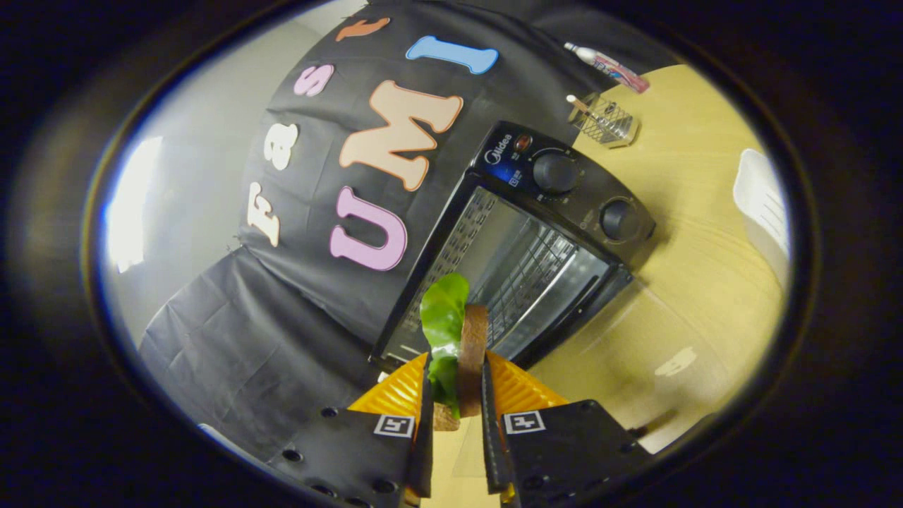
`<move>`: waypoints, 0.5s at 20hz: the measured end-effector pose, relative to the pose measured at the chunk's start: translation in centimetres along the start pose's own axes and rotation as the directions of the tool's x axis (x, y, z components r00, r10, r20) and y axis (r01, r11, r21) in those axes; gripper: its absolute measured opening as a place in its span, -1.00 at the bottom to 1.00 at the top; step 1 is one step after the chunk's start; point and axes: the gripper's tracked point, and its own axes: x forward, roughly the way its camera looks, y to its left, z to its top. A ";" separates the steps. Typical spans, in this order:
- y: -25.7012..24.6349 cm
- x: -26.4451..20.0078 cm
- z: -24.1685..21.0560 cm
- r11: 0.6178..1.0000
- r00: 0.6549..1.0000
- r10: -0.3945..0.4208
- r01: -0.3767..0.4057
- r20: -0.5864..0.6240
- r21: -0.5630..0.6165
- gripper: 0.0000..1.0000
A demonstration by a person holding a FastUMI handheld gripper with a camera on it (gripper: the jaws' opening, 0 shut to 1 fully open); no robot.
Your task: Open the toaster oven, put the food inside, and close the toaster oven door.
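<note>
ITEM: gripper (457, 395), hand-held, w/ food in jaws. Fingers clenched on a sandwich (462, 353): one bread slice (473, 356) edge-on, lettuce (443, 317) pressed against its left face and sticking out ahead past the fingertips. Both fingers press on it, one per side. Sandwich stands on edge, long axis running fwd along the fingers.

ITEM: oven (525, 240), on wood table (698, 282), backed against booth wall. Door looks already dropped open; glass panel lies near the fingertips, cavity exposed. Wire rack (525, 279) seen inside. Two knobs (555, 173) on the control panel, on the far side from the gripper's line.

KEY RELATION: cavity mouth lies straight ahead of the fingertips and a bit right, just beyond the lettuce tip. Sandwich not yet past the door line, by my read; near but apart from rack. Oven sits rolled in this view, so its rack plane is skewed vs. the held slice. Judgement: move fwd along finger axis, w/ wrist roll to lay slice flat on rack.

STATUS: step 1 done, step 2 in hand, door-closing left.

OTHER: wire basket (605, 121) and tube (607, 67) beyond oven; white tray (762, 201) well apart to the right.
</note>
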 end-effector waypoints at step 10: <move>-0.1 7.6 1.2 0.986 0.996 -0.089 0.090 0.008 -0.142 -0.37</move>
